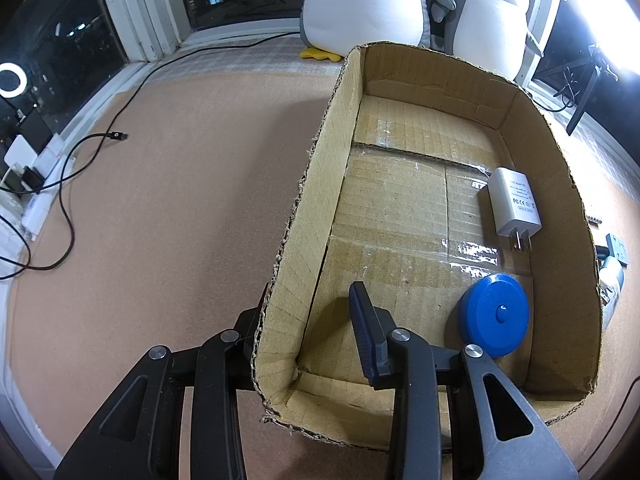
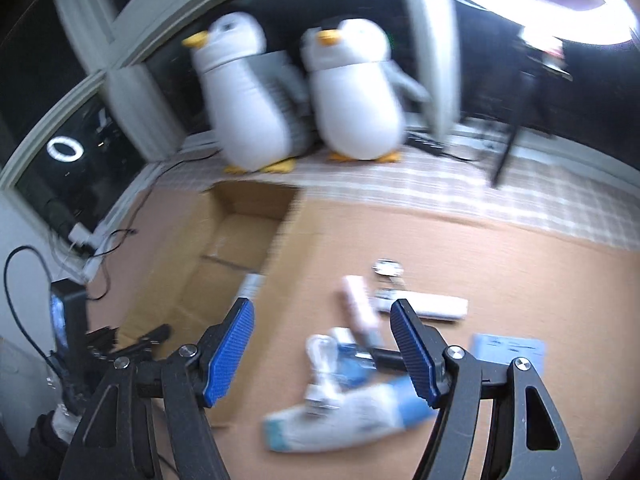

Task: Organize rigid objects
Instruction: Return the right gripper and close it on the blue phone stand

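Note:
My left gripper (image 1: 310,296) is shut on the near left wall of the open cardboard box (image 1: 312,184), one finger outside it and the blue-padded finger (image 1: 362,328) inside. A white plug charger (image 1: 514,204) and a round blue case (image 1: 496,320) lie in the box. The right wrist view is blurred. My right gripper (image 2: 322,306) stands open with nothing between its pads, above loose items to the right of the box (image 2: 224,264): a white-and-blue tube (image 2: 344,416), a pink stick (image 2: 358,304), a white bar (image 2: 436,306), a blue card (image 2: 508,350) and a small blue packet (image 2: 356,360).
Two plush penguins (image 1: 360,4) stand on the checked cloth behind the box. A black cable (image 1: 80,148) runs over the cork mat on the left towards a power strip. A black stand (image 2: 508,148) and a ring light are at the back right.

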{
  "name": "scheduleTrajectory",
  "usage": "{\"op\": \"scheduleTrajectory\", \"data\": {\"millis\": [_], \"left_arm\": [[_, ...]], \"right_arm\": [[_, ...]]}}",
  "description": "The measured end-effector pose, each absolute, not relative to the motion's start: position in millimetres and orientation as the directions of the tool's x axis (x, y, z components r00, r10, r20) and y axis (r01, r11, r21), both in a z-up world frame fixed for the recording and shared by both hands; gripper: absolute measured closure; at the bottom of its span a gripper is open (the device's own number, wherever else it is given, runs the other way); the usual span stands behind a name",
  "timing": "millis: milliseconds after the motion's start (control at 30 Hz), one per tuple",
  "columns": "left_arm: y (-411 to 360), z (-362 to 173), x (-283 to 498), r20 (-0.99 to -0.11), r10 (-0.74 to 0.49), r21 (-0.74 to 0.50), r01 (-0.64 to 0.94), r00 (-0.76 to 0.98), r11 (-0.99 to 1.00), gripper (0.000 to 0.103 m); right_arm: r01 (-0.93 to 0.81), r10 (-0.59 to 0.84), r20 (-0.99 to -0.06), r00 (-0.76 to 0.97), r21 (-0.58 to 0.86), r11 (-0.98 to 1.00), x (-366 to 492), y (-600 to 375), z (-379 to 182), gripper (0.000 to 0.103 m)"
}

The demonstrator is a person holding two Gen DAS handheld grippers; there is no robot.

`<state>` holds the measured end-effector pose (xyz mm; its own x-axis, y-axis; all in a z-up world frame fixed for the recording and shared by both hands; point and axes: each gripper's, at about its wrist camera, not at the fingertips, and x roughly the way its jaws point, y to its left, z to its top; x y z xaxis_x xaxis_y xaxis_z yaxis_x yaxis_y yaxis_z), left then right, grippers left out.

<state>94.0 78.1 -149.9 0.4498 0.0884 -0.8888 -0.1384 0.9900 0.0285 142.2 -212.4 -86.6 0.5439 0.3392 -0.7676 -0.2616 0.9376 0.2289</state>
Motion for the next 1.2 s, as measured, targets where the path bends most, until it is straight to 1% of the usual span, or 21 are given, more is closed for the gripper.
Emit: {"op": "scheduleTrajectory", "data": {"millis": [100, 300, 500, 600, 700, 900, 1033, 1200], "left_arm": [[78, -150, 94, -0.888, 0.089, 0.03, -0.138, 0.45, 0.99, 0.069], [78, -150, 94, -0.888, 0.09, 0.03, -0.138, 0.45, 0.99, 0.069], [78, -150, 94, -0.888, 0.089, 0.029, -0.138, 0.451, 0.99, 0.069], [78, -150, 94, -0.888, 0.09, 0.03, -0.138, 0.451, 0.99, 0.069], [79, -150, 94, -0.888, 0.092, 0.033, -0.137, 0.451, 0.99, 0.069], [80, -149, 94, -0.888, 0.092, 0.034, -0.136, 0.451, 0.99, 0.069], [80, -149, 94, -0.888, 0.093, 0.034, -0.136, 0.451, 0.99, 0.069], [80, -149, 94, -0.888, 0.093, 0.035, -0.135, 0.451, 0.99, 0.069]], "right_arm": [[-0.21, 0.297, -0.783, 0.547, 0.215, 0.954, 145, -246, -93, 0.036], [-0.112, 0.276, -0.818, 0.505, 0.254, 0.961, 164, -311, -119, 0.036], [-0.047, 0.256, -0.848, 0.465, 0.265, 0.963, 182, -343, -148, 0.036], [-0.015, 0.277, -0.856, 0.437, 0.301, 0.954, 189, -355, -160, 0.036], [-0.012, 0.3, -0.853, 0.427, 0.327, 0.945, 193, -359, -165, 0.036], [-0.062, 0.388, -0.838, 0.383, 0.396, 0.916, 206, -349, -167, 0.036], [-0.086, 0.367, -0.862, 0.35, 0.361, 0.929, 207, -341, -172, 0.036], [-0.102, 0.383, -0.867, 0.32, 0.37, 0.923, 194, -344, -173, 0.036]]}}
